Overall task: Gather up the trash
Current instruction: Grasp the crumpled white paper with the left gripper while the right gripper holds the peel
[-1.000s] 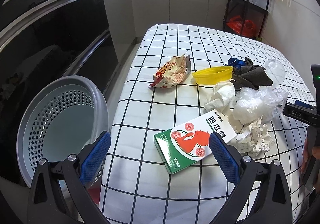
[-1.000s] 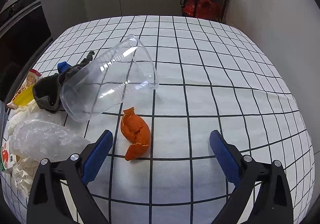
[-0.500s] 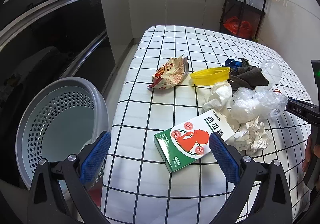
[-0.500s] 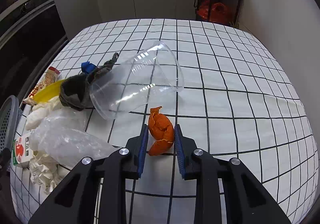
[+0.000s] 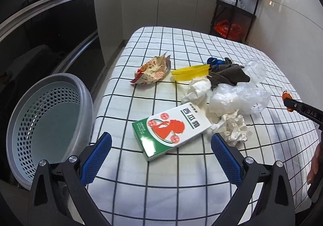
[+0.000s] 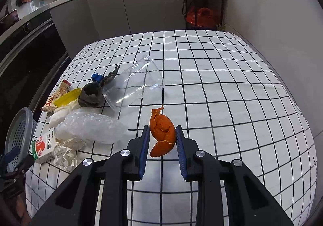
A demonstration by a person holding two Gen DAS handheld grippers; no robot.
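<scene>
My right gripper is shut on an orange peel and holds it above the checked tablecloth. The peel also shows at the far right of the left wrist view. My left gripper is open and empty, above the table's near edge, with a green and white carton just ahead of it. A grey perforated basket stands left of the table. A clear plastic cup lies on its side.
Other trash lies on the cloth: a snack wrapper, a yellow lid, a dark rag, crumpled tissue, clear plastic film and crumpled paper. A black shelf rack stands behind the table.
My right gripper closed on the orange peel and lifted it off the cloth. My left gripper drew back and up slightly, still open.
</scene>
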